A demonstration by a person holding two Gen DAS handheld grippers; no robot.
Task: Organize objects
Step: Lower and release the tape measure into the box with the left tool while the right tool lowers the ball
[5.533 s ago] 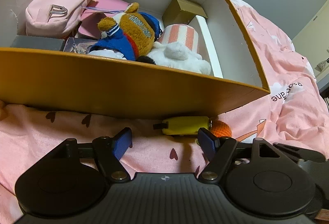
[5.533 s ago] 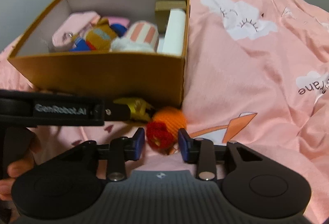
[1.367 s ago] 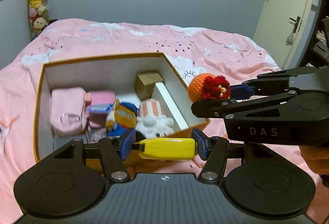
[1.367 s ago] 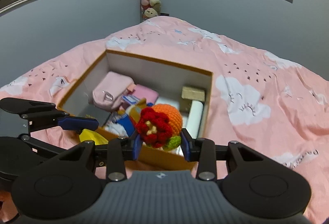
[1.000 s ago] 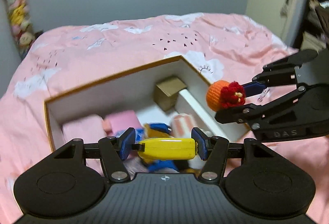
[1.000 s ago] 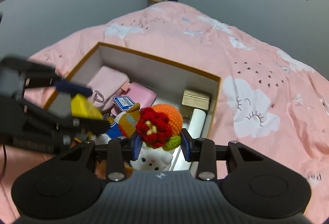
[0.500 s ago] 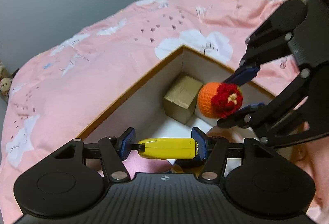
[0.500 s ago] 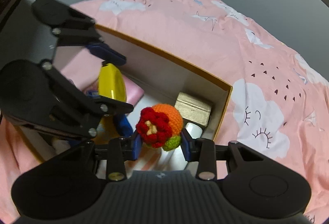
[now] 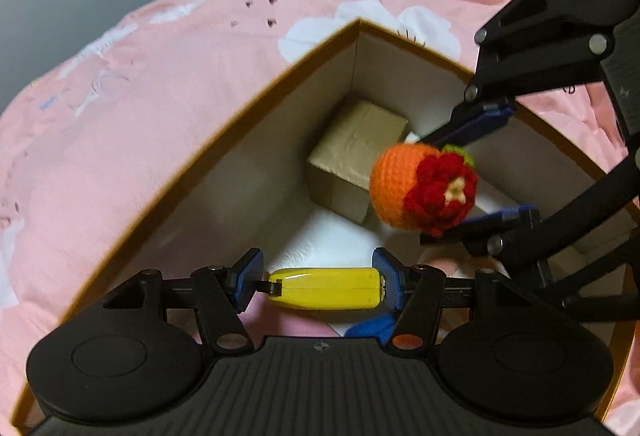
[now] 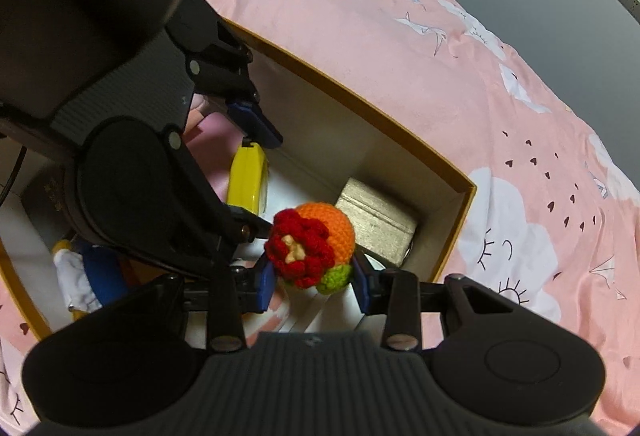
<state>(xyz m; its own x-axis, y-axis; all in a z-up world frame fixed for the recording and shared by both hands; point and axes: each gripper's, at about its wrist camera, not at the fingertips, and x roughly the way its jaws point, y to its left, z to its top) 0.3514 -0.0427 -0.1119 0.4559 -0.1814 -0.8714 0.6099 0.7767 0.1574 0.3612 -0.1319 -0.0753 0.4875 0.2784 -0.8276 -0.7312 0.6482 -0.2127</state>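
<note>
Pink bed [image 9: 168,83], cloud-print cover, grey wall behind. Orange box [image 9: 256,103] on it, white inside. Both grippers now lower and closer over the far corner than half a second ago.

Left gripper [image 9: 318,286]: jaws closed on yellow case [image 9: 326,288], held lengthwise above the box floor.

Right gripper [image 10: 314,282]: jaws closed on crochet ball [image 10: 312,246], just above gold box [image 10: 376,222] in the corner. Grippers nearly touching; little room between.
</note>
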